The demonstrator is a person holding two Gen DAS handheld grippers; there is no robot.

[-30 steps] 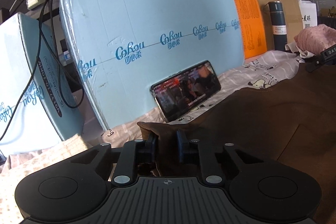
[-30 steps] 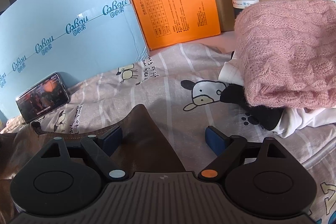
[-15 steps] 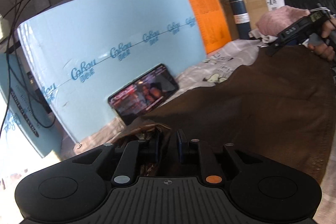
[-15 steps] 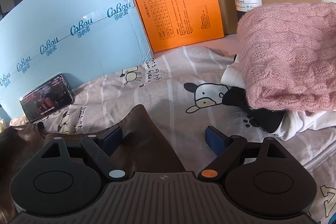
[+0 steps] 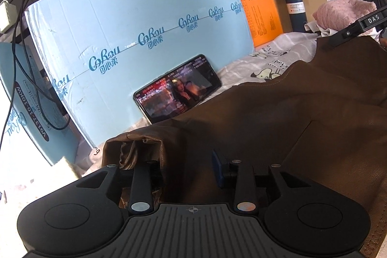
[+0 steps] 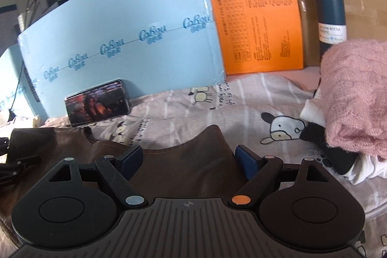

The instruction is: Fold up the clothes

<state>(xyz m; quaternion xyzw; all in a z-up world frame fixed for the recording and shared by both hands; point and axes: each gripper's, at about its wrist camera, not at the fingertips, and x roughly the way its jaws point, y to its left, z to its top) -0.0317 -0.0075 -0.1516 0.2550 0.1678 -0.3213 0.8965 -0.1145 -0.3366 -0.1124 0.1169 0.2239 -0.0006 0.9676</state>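
The left gripper has its fingers spread apart, with a bunched, rolled edge of the brown garment lying between and around them; the left finger is partly buried in the folds, and nothing is pinched. The garment spreads ahead and to the right of these fingers over the cartoon-print bed sheet.

The right gripper also holds its fingers wide open, a rounded corner of the brown garment resting between them on the sheet without being clamped. The cloth runs off to the left of these fingers.

Ahead of both grippers, a phone with a lit screen leans against a light blue box. Farther right stand an orange box and a dark blue vacuum bottle. Right of the right fingers, a pink knit sweater lies atop black and white clothes.
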